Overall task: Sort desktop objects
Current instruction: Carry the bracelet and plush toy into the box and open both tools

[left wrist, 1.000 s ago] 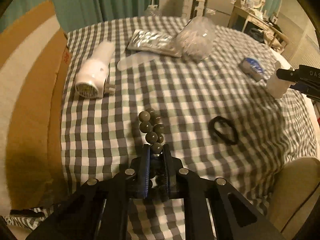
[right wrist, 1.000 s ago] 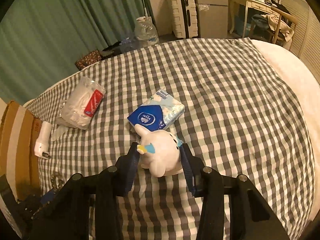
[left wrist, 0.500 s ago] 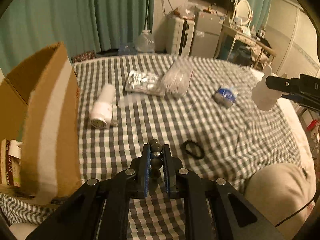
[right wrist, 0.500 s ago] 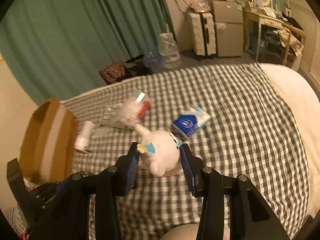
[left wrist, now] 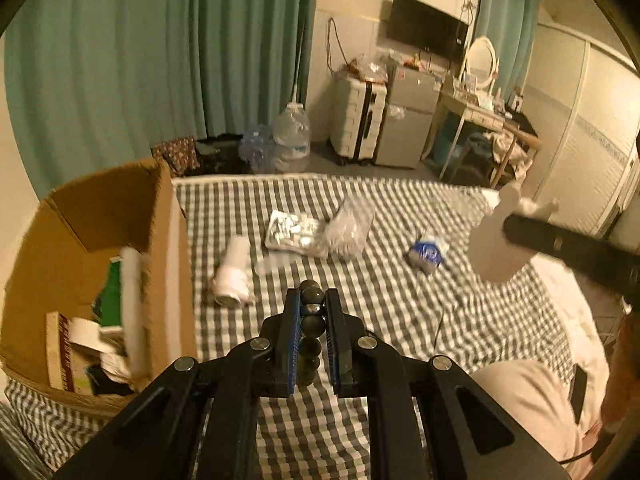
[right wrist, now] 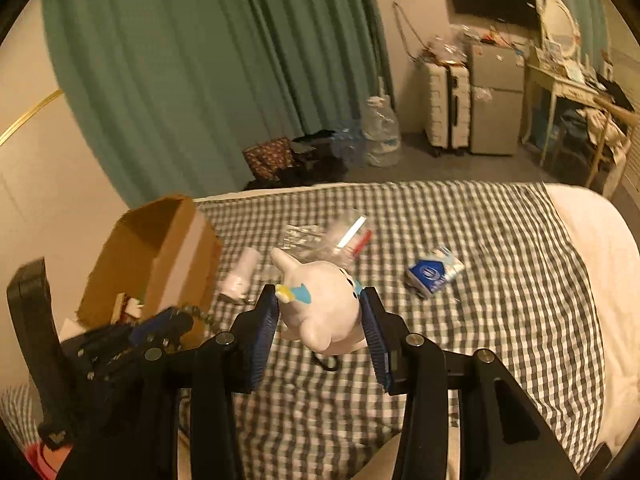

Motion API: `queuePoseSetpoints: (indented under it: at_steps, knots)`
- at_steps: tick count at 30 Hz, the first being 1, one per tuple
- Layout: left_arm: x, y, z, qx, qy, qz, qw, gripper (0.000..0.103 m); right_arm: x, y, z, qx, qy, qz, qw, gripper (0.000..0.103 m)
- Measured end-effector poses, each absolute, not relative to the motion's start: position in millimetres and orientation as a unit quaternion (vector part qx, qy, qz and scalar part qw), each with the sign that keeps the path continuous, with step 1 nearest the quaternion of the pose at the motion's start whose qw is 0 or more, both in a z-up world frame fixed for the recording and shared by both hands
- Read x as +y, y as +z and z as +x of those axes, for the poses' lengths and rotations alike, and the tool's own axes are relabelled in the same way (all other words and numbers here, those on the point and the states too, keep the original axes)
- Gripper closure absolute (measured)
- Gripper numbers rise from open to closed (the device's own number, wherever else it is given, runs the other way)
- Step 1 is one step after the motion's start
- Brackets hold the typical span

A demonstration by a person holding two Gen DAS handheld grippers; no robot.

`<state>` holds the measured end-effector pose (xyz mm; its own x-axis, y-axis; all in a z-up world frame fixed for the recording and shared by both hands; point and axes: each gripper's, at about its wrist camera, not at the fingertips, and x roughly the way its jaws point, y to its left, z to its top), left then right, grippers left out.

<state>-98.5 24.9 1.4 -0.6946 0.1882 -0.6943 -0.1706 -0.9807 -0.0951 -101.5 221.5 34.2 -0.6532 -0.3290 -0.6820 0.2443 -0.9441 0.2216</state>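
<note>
Left gripper (left wrist: 311,307): clenched on a string of dark beads (left wrist: 311,322), held up in the air above the near part of the checked cloth (left wrist: 400,304).
Right gripper (right wrist: 320,316): clenched on a white toy figure (right wrist: 324,308), also lifted clear of the cloth.
Box: cardboard box (left wrist: 160,240) stands at the left, open; it already holds papers and a few other items.
Left on cloth: white roll (left wrist: 234,270), foil packet (left wrist: 294,232), clear bag (left wrist: 350,226), blue tissue pack (left wrist: 428,252), black ring (right wrist: 328,362).
Progress: partway, by my judgement; two items in hand, five not yet sorted.
</note>
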Motion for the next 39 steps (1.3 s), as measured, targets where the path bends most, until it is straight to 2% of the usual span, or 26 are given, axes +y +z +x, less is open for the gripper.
queuePoseSetpoints:
  at_steps: [9, 15, 27, 35, 37, 38, 39]
  knots:
    - [-33.9, 61.5, -97.0, -0.031, 0.940, -0.334, 0.057, 0.092, 155.3, 66.5, -87.8, -0.014, -0.907, 0.362, 0.215, 0.061]
    - [-89.8, 73.5, -97.5, -0.037, 0.944, -0.326, 0.009, 0.092, 95.2, 68.1, -88.8, 0.011, -0.892, 0.366, 0.266, 0.061]
    - [-183.4, 12.9, -108.4, -0.076, 0.918, -0.387, -0.049, 0.092, -18.8, 24.2, -105.6, 0.052, -0.841, 0.416, 0.343, 0.062]
    - [-198.9, -9.7, -111.7, -0.087, 0.909, -0.405, -0.052, 0.091, -46.5, -6.4, -114.0, 0.069, -0.825, 0.446, 0.341, 0.061]
    - [-199.5, -10.7, -111.1, -0.083, 0.910, -0.403, -0.056, 0.090, -49.7, -7.9, -117.6, 0.070, -0.825, 0.447, 0.338, 0.061]
    - [-199.6, -10.5, -111.4, -0.081, 0.910, -0.403, -0.060, 0.084, -50.1, -8.3, -117.9, 0.069, -0.827, 0.444, 0.338, 0.059]
    - [-201.0, -10.6, -111.4, -0.080, 0.910, -0.403, -0.064, 0.069, -50.8, -6.1, -116.8, 0.066, -0.828, 0.442, 0.338, 0.057]
